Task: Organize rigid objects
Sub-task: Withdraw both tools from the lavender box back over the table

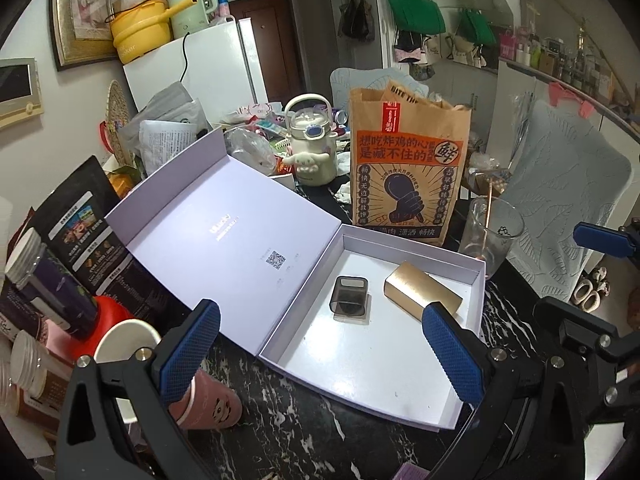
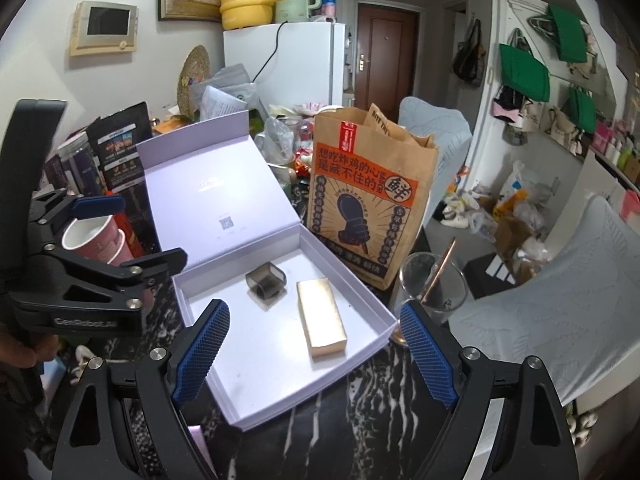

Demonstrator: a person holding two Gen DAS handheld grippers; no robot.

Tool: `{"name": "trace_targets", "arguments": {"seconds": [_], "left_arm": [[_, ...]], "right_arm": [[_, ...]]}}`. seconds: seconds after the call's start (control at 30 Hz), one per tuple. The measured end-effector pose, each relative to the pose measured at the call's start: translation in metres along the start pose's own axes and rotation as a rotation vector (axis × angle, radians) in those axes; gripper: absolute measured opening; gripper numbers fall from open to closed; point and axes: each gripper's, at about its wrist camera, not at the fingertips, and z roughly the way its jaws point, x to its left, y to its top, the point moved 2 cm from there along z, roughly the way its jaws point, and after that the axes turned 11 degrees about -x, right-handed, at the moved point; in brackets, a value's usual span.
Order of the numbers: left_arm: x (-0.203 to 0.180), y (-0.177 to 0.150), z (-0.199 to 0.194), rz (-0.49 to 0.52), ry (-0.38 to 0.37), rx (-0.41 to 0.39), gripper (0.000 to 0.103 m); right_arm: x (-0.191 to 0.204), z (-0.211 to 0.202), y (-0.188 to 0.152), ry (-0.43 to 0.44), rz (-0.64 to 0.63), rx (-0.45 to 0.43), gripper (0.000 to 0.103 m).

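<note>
Both the left gripper [image 1: 320,356] and right gripper [image 2: 316,354] hover spread and empty over the open box [image 2: 208,320], where a gold bar [image 2: 321,317] and smoky case [image 2: 266,280] lie near its far edge; closing the lid [image 1: 224,216] looks next.

On your black marbled tabletop [image 1: 304,432] you have a printed fried-chicken paper bag [image 1: 408,164], a clear glass [image 1: 490,236] holding a copper straw [image 2: 438,272], stacked pink paper cups [image 2: 100,242], and a white cartoon-dog kettle [image 1: 312,144].
</note>
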Motion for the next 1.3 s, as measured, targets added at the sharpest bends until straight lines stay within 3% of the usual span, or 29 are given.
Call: {"name": "trace_targets", "arguments": {"seconds": [0.87, 1.3], "left_arm": [[0.017, -0.033, -0.088, -0.074, -0.011, -0.134, 0.103], [0.019, -0.072, -0.109, -0.100, 0.002, -0.094, 0.103]], "right_arm": [[0.032, -0.070, -0.019, 0.010, -0.001, -0.079, 0.088], [0.072, -0.093, -0.051, 0.043, -0.078, -0.121, 0.093]]}}
